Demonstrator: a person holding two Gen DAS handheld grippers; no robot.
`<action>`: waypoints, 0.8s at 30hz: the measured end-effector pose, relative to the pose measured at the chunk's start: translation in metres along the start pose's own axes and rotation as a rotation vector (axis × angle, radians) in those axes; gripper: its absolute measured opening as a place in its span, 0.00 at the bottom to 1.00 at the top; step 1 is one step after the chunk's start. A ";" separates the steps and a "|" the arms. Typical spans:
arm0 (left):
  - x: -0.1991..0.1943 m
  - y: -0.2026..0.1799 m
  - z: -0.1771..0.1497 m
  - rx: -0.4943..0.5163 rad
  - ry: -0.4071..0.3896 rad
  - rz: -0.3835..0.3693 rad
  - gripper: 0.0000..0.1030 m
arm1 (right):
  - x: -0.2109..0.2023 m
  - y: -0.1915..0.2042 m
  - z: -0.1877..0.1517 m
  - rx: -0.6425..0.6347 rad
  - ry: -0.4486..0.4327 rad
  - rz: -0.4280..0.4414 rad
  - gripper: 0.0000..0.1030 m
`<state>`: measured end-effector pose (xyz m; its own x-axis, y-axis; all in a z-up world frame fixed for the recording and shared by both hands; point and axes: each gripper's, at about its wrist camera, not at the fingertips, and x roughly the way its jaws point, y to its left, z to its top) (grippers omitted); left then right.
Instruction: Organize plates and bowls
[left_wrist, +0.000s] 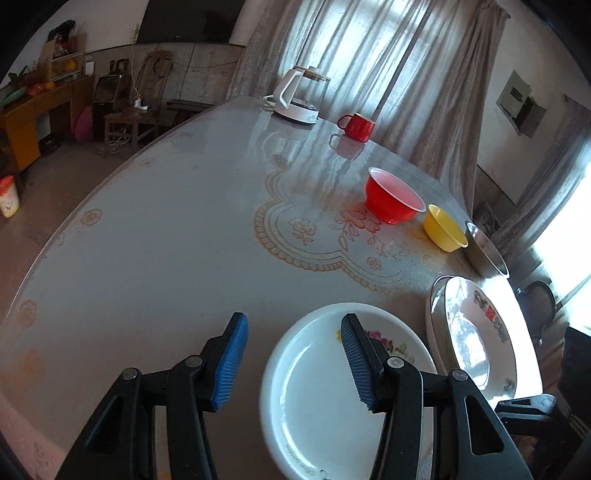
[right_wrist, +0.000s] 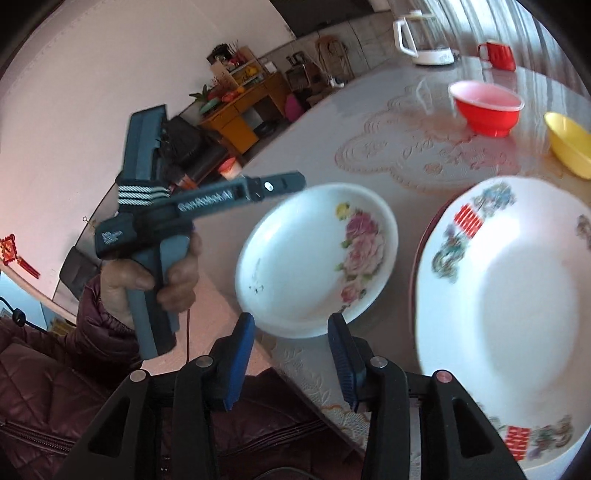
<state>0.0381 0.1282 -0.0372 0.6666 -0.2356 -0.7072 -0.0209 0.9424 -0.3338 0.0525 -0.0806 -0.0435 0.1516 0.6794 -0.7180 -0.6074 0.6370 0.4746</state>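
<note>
I have both tools hanging over the near end of the table (left_wrist: 147, 229) with nothing in either of them. My left gripper (left_wrist: 293, 356) stands with its jaws parted; one blue pad sits over bare tabletop, the other over the small flowered plate (left_wrist: 314, 398), so the plate's rim lies roughly between them but neither pad presses on it. My right gripper (right_wrist: 291, 360) is likewise released and empty, poised at the near edge of the same small plate (right_wrist: 310, 266). Its pads are clear of the rim.

Just to the right lies the big plate with the red emblem (right_wrist: 517, 314), resting on top of another dish whose rim peeks out beneath it (left_wrist: 434, 295) — I read that as the stack the small plate belongs on. Further back the bowls stand in a row: the red bowl (left_wrist: 393, 201), the yellow bowl (left_wrist: 443, 229) and a steel bowl (left_wrist: 485, 254), each close to the next but not nested.

My judgement — the plates come first, since both tools aim at the small one; a rim pinch will need a firm hold on glazed china.
</note>
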 end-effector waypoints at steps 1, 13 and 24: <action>0.000 0.003 -0.003 -0.003 0.004 0.003 0.51 | 0.006 0.001 -0.002 0.002 0.018 -0.006 0.41; 0.013 0.005 -0.025 0.012 0.062 -0.064 0.42 | 0.049 0.017 0.004 -0.008 0.128 -0.085 0.49; 0.021 0.022 -0.005 -0.012 0.024 0.008 0.41 | 0.079 0.017 0.048 -0.033 0.073 -0.162 0.50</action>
<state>0.0479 0.1431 -0.0628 0.6480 -0.2336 -0.7250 -0.0357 0.9415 -0.3352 0.0918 0.0010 -0.0679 0.1931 0.5400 -0.8192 -0.6051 0.7228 0.3338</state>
